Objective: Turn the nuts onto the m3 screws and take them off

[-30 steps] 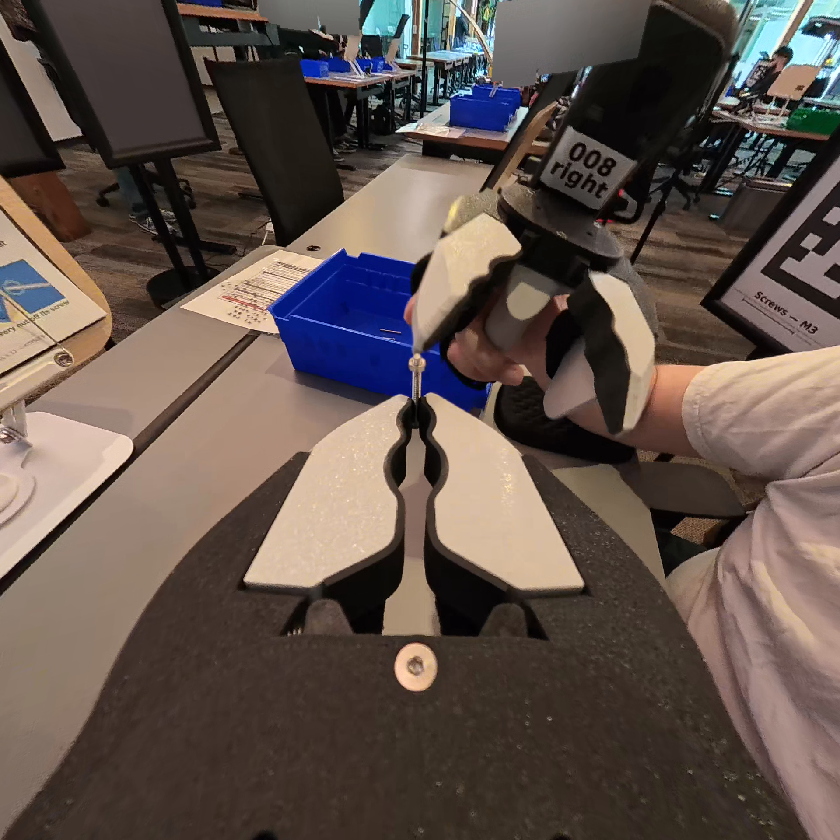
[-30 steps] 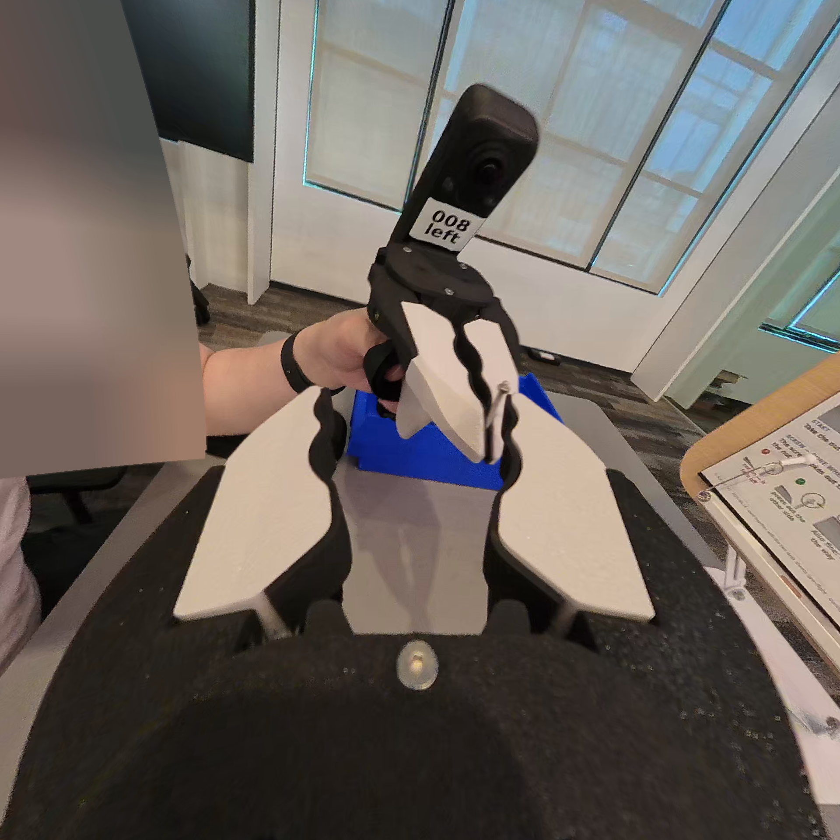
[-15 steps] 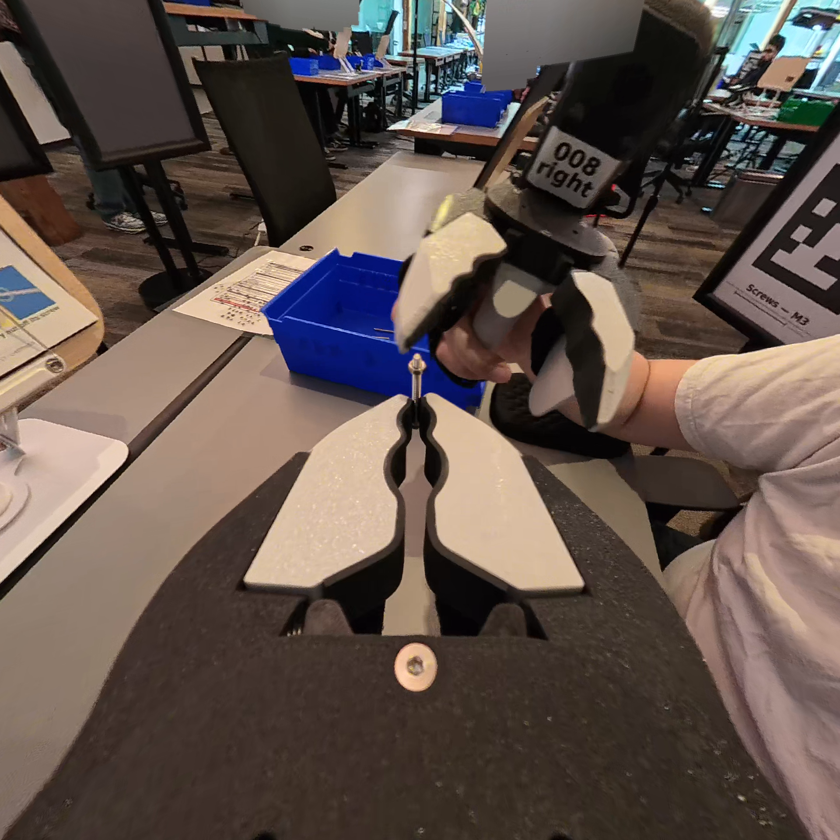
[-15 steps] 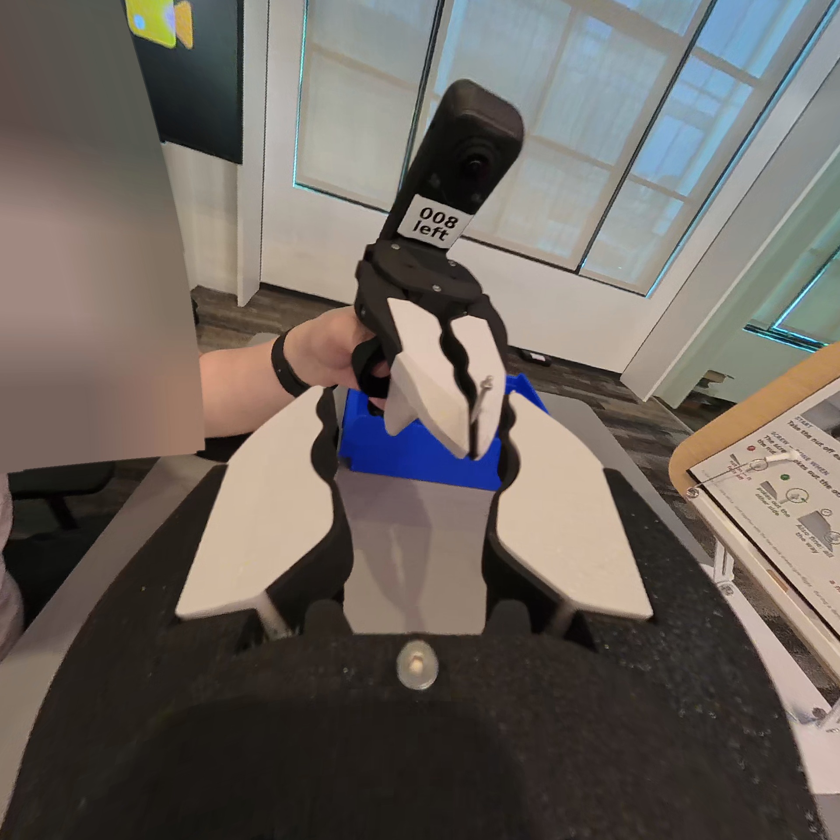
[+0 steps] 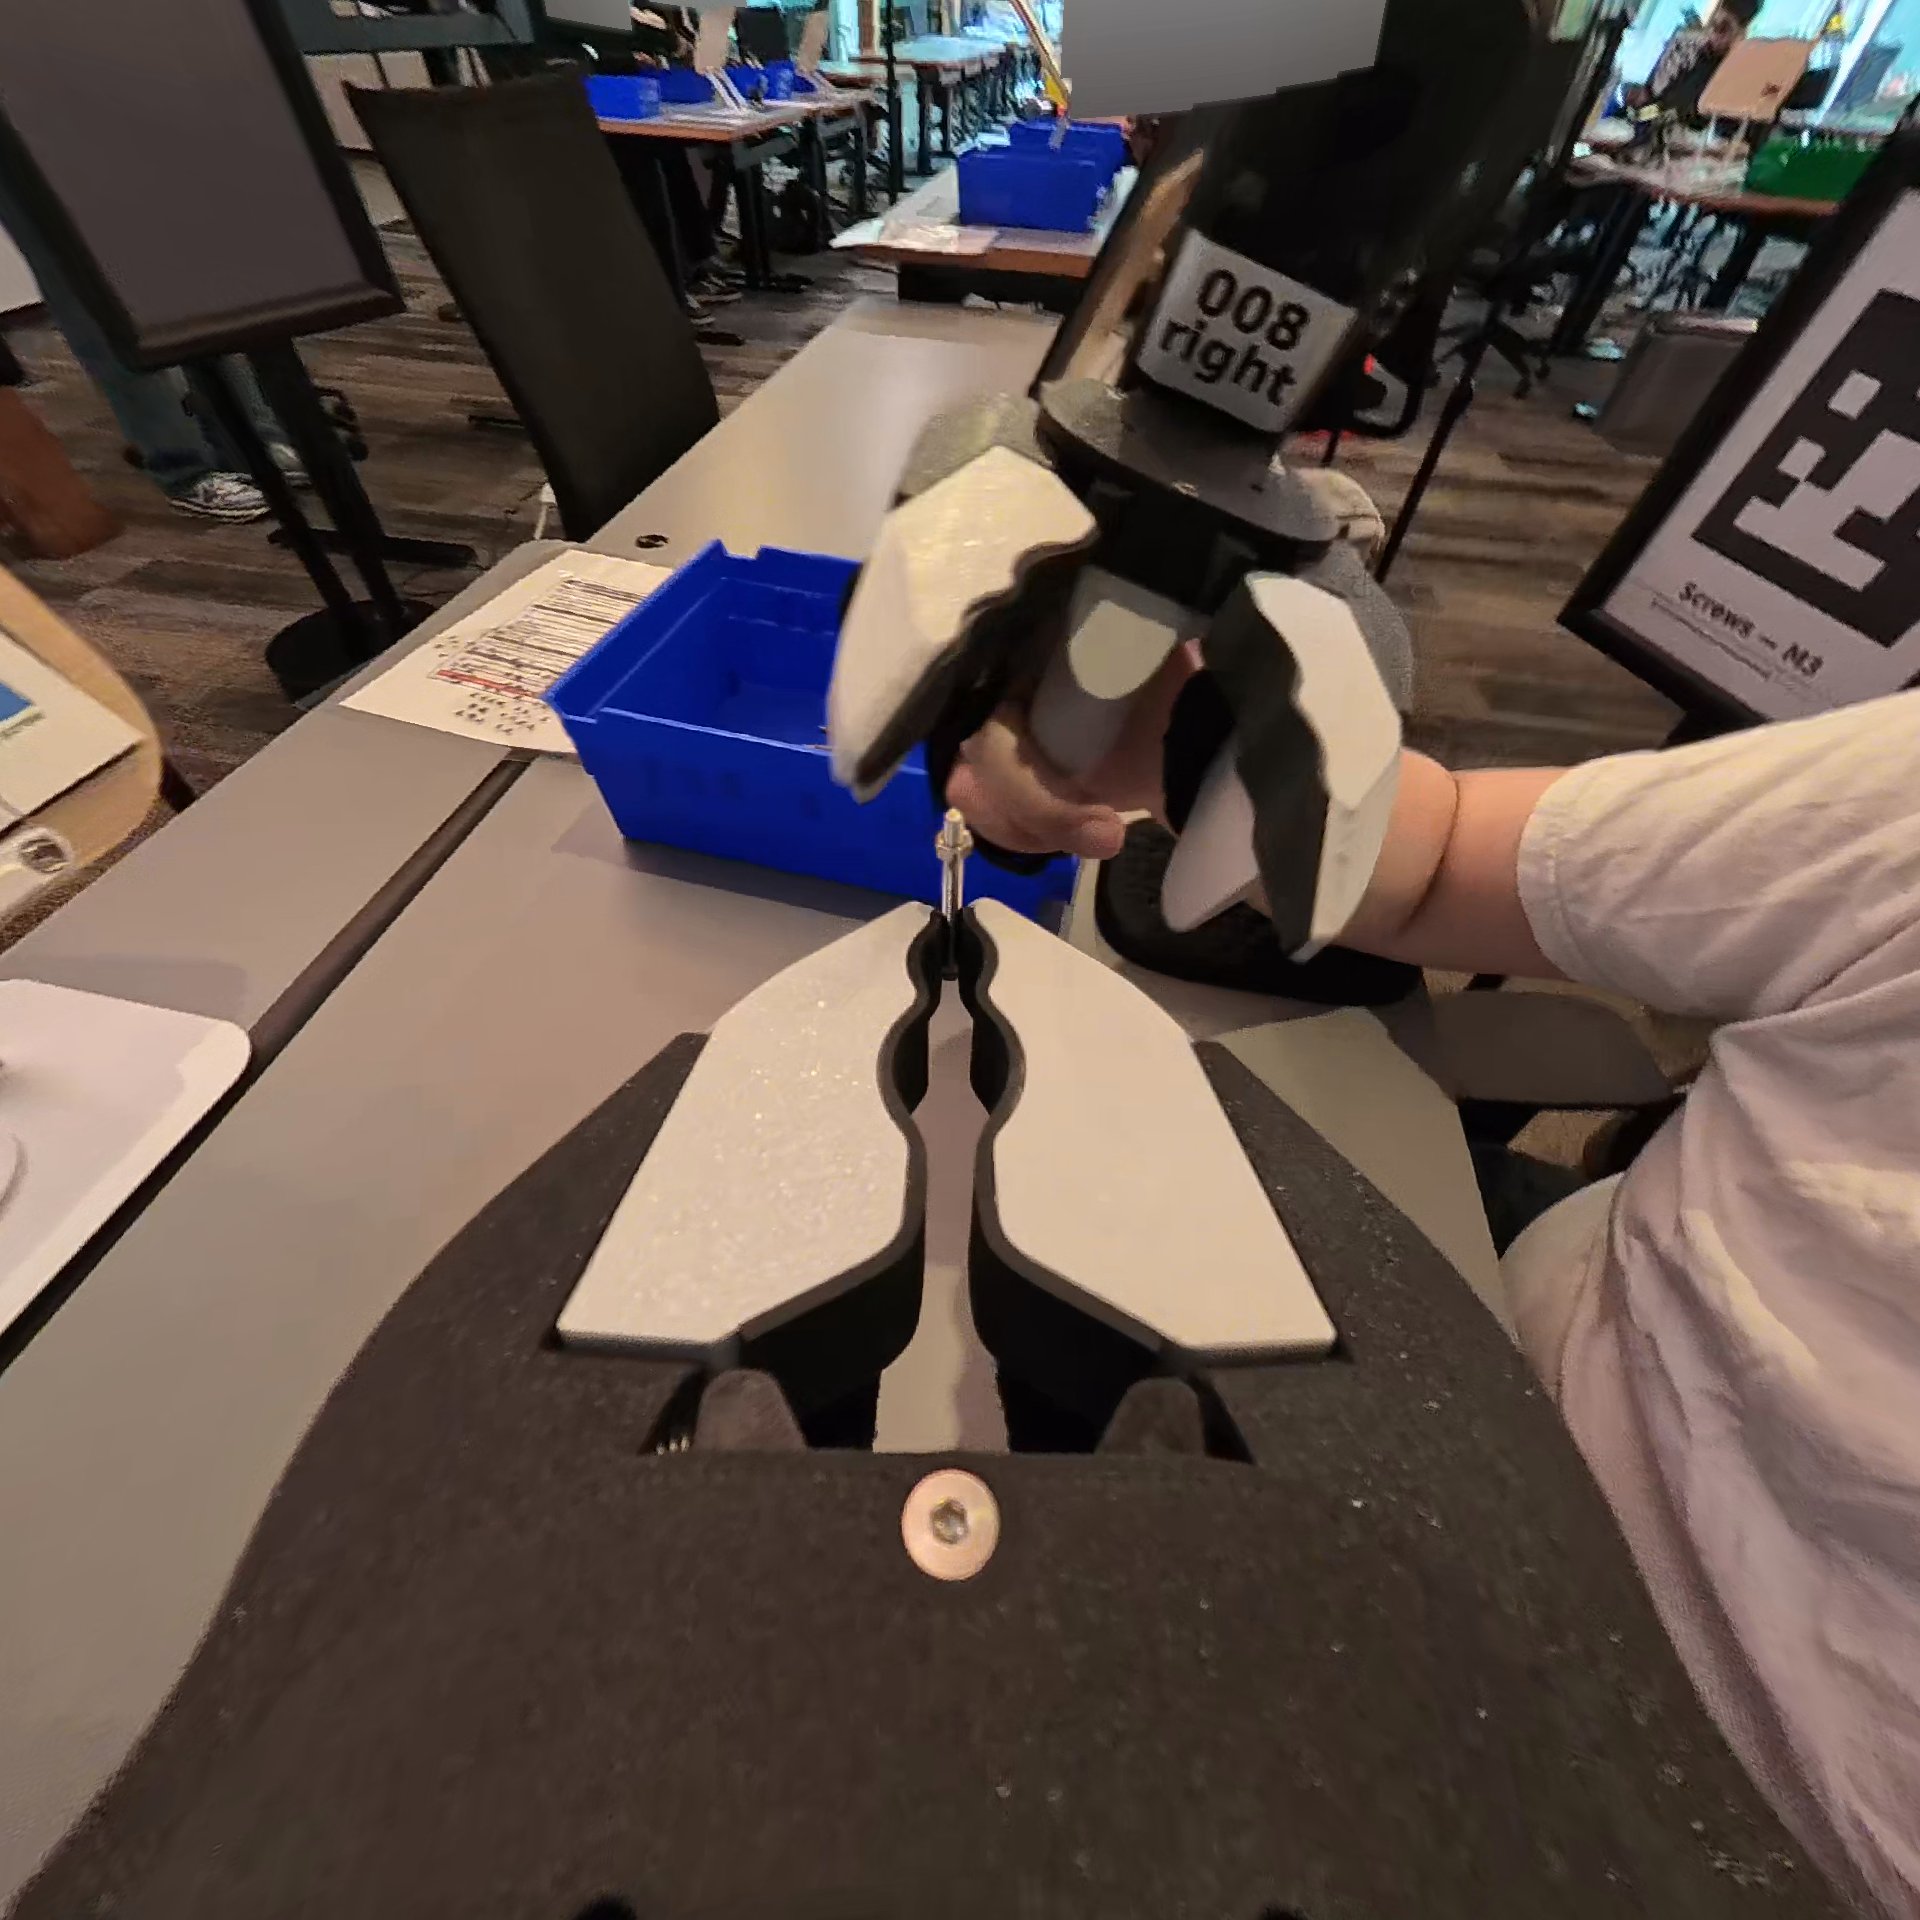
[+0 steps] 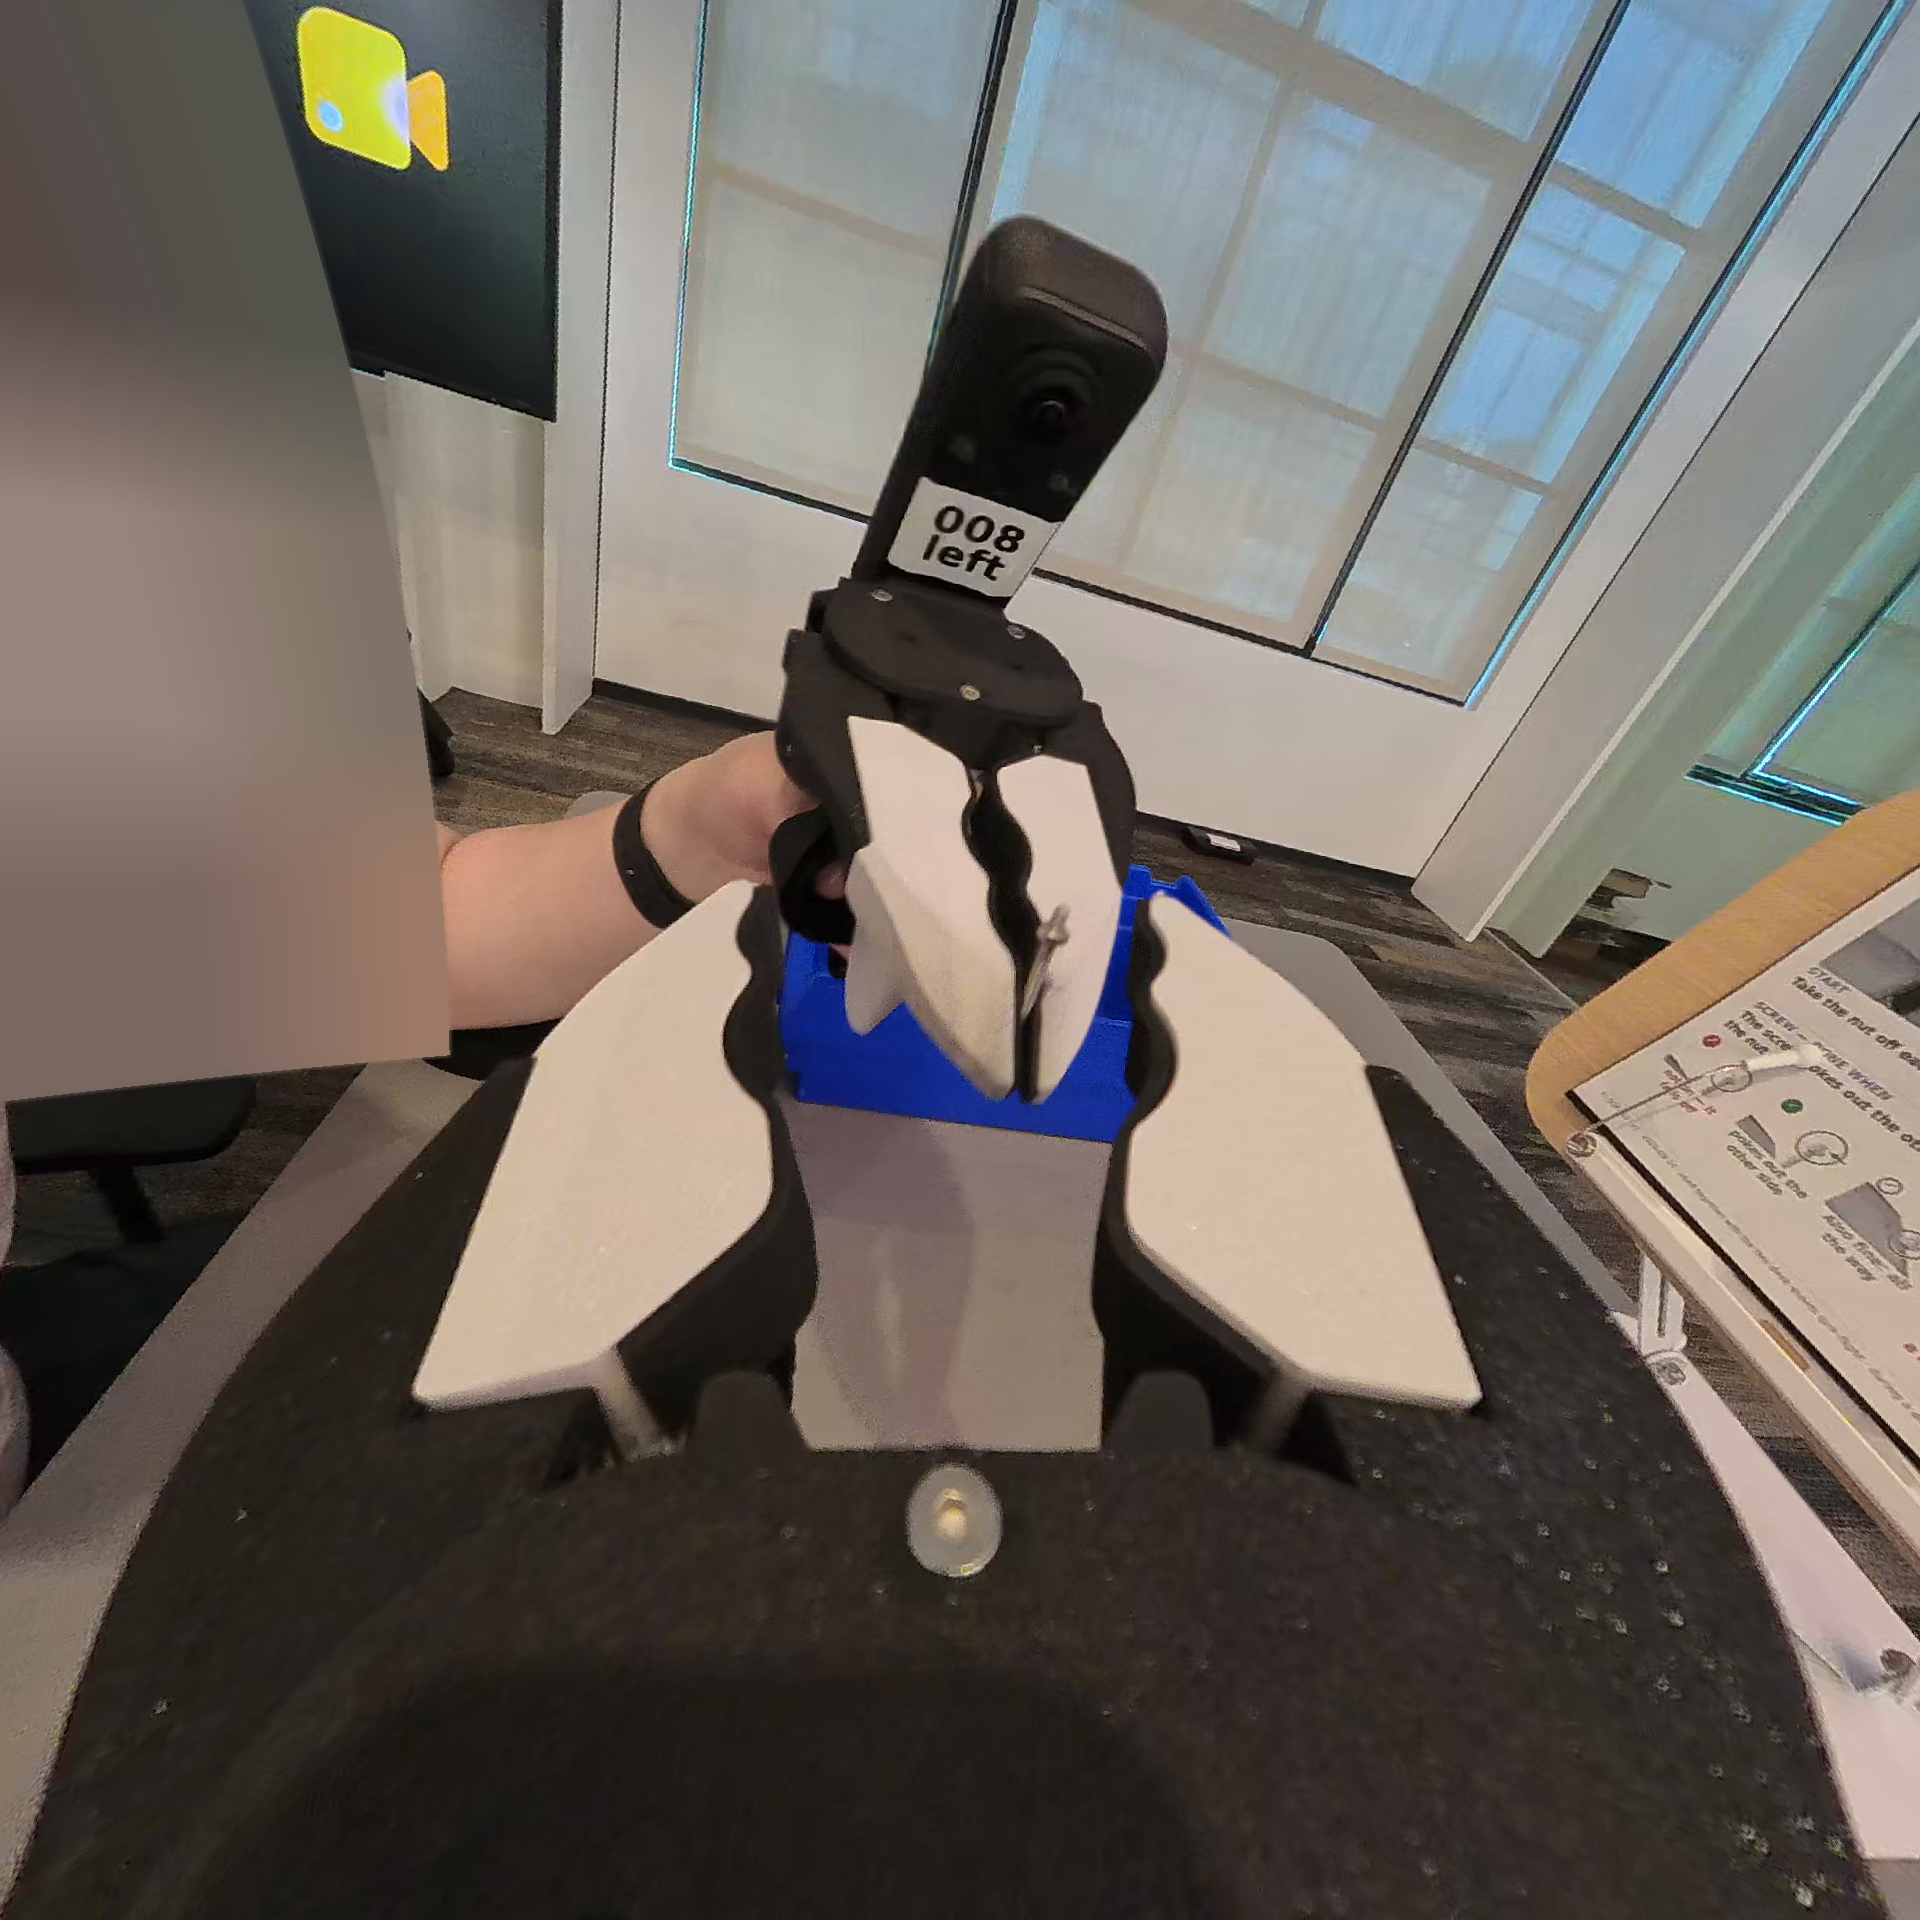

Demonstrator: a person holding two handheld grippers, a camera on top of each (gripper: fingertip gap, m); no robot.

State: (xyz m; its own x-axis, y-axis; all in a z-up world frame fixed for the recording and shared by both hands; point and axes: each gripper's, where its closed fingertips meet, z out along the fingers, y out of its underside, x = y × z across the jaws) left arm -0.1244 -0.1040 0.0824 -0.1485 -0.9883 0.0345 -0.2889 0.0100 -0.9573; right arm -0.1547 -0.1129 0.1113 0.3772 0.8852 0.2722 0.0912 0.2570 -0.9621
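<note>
Since a second ago my right hand-held gripper (image 5: 1049, 831) has lifted clear of the screw (image 5: 950, 878) — its near finger had sat right at the tip, and now it hangs above and to the right of it.

Taking the blue bin (image 5: 727, 727) as the mark and going left to right in the left wrist view: a printed sheet (image 5: 520, 655) lies on the worktop (image 5: 364, 1039) just left of the bin, its corner tucked against the bin's wall. In front of the bin, toward its right end, my left hand-held gripper (image 5: 948, 935) is clamped on the screw's lower end, so the screw stands upright above the fingertips. A nut (image 5: 952, 840) sits near the screw's top. My right hand-held gripper hovers over the bin's right end with its fingers spread wide and nothing between them. Well right of the bin stands a framed sign (image 5: 1787, 499).

From the right wrist view, my right hand-held gripper (image 6: 951, 997) frames the bin (image 6: 914, 1060) with its fingers apart. My left hand-held gripper (image 6: 1023, 1086) hangs in front of the bin, pinching the screw (image 6: 1042, 966), which leans a little to the right. An instruction board (image 6: 1766, 1143) lies right of the bin.
</note>
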